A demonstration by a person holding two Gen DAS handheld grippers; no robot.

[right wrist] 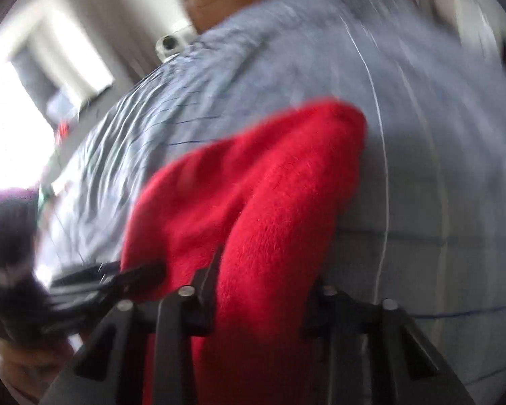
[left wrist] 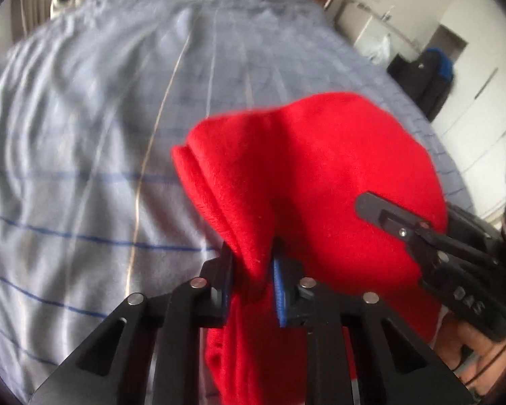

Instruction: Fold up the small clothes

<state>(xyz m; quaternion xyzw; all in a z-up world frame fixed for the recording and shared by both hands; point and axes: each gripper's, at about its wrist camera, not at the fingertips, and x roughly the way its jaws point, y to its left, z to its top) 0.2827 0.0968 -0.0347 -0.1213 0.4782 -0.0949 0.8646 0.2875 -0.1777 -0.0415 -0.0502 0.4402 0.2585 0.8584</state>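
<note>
The red fleece garment [left wrist: 320, 175] was held up off the bed, above the pale blue checked sheet [left wrist: 84, 135], and it was gripped at both ends. The left gripper [left wrist: 253, 270] was seen closed on a bunched fold of the fleece, the cloth pinched between its blue-padded fingers [left wrist: 280, 290], with more of it hanging below. The right gripper [right wrist: 263, 283] was likewise clamped on a thick roll of the fabric, its jaws pressed in from either side. Both wrist views were smeared by motion blur, the right one badly, so the exact kind of garment could not be told. The risk was judged to lie in those bunched grips: several layers were caught at once, and a fold laid down from such a hold would likely come out lumpy or skewed. A slip was also thought possible, since plush fleece can be dragged out of a pinch by a quick swing
</note>
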